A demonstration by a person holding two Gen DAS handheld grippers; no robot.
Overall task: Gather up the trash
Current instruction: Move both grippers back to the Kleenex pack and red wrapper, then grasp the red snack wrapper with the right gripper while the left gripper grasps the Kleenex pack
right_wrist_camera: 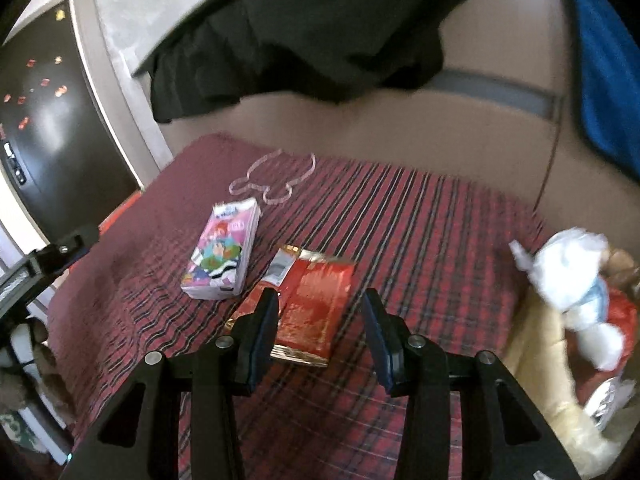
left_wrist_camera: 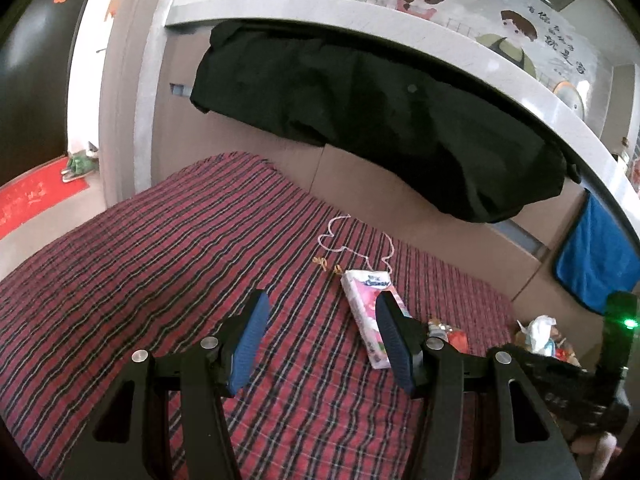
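A red foil wrapper lies flat on the red plaid cloth. My right gripper hovers over it, open, with the wrapper showing between its fingers and no pad touching it. A pink tissue pack lies just left of the wrapper. In the left wrist view the same tissue pack sits beside the right finger of my left gripper, which is open with only cloth between its fingers. The wrapper peeks out behind that finger.
A yellowish bag with crumpled white paper and other scraps stands at the right edge of the cloth. A clear looped cord and small rubber bands lie behind the tissue pack. Black fabric and a blue towel hang behind.
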